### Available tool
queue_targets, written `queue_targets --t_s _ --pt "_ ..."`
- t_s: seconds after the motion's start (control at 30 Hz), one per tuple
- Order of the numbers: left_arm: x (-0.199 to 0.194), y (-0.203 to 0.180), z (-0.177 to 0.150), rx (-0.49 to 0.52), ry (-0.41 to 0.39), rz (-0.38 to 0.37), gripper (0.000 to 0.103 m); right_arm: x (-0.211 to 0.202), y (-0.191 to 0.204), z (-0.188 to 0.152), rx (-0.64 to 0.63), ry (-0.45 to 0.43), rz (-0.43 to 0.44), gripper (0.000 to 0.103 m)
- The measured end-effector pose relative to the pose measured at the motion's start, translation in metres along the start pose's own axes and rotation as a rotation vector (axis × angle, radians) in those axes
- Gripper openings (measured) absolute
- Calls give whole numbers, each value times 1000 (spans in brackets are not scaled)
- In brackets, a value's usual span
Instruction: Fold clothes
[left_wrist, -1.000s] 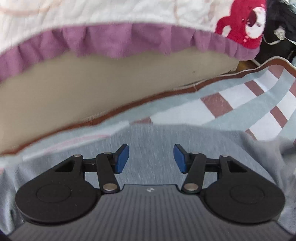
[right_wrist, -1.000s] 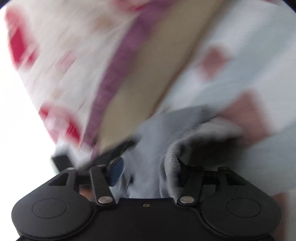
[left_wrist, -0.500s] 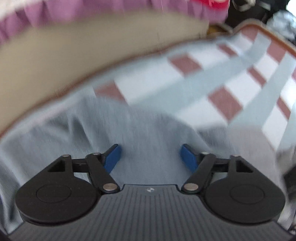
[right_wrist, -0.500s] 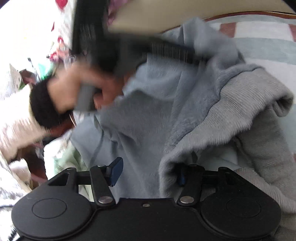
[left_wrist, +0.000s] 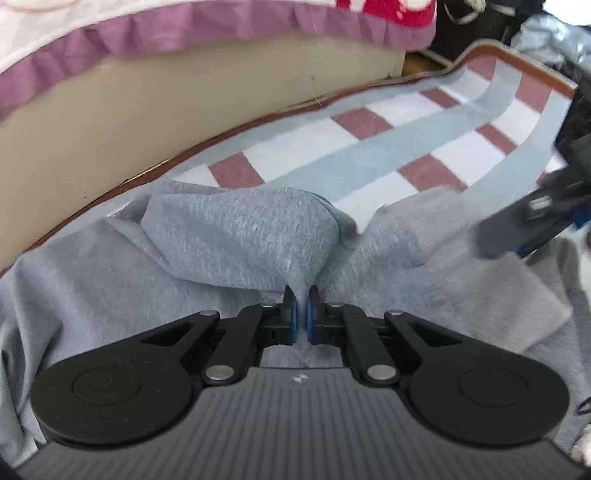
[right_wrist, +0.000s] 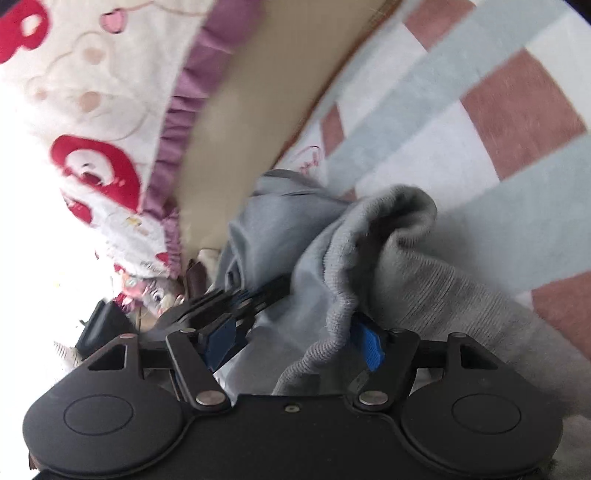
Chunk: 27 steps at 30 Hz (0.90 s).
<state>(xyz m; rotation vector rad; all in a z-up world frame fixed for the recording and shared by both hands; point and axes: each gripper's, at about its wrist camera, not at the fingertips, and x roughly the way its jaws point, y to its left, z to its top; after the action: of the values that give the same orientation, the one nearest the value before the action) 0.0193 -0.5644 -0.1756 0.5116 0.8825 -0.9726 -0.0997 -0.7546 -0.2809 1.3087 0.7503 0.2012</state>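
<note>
Folding has barely begun: the left gripper has just pinched the sweater on the rug; the right gripper has just spread, cuff loose between.

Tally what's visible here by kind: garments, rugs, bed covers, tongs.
Grey garment: 1
Checked rug: 1
Frilled bed cover: 1
Tongs: 2, left tongs and right tongs
Total: 5

A home bedroom: a bed with a cartoon-print, purple-frilled bedspread beside a checked floor rug.
</note>
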Motion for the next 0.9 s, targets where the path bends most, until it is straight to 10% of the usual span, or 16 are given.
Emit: queue_targets --t_s 0.13,0.17,0.2,0.33,0.43,0.67,0.9 --pt "-21 8 -17 -13 -48 -46 2 3 18 -2 -69 -125 -77 64" --pt "-28 12 -20 -21 -61 -52 3 7 30 -2 -135 -160 -102 23" --pt "-37 18 -22 -35 -78 -49 5 7 46 0 -195 -176 -109 9" --pt "-84 59 -30 -76 -178 33 24 -67 123 -2 -451 -526 -84 8" --pt "-113 104 -41 -88 -210 242 57 -115 137 18 -529 -790 -397 8" --pt "-121 224 -85 -208 -58 702 64 -107 58 75 -440 -753 -619 8" --pt "-128 291 -120 -470 -14 671 67 -100 39 86 -446 -711 -669 8"
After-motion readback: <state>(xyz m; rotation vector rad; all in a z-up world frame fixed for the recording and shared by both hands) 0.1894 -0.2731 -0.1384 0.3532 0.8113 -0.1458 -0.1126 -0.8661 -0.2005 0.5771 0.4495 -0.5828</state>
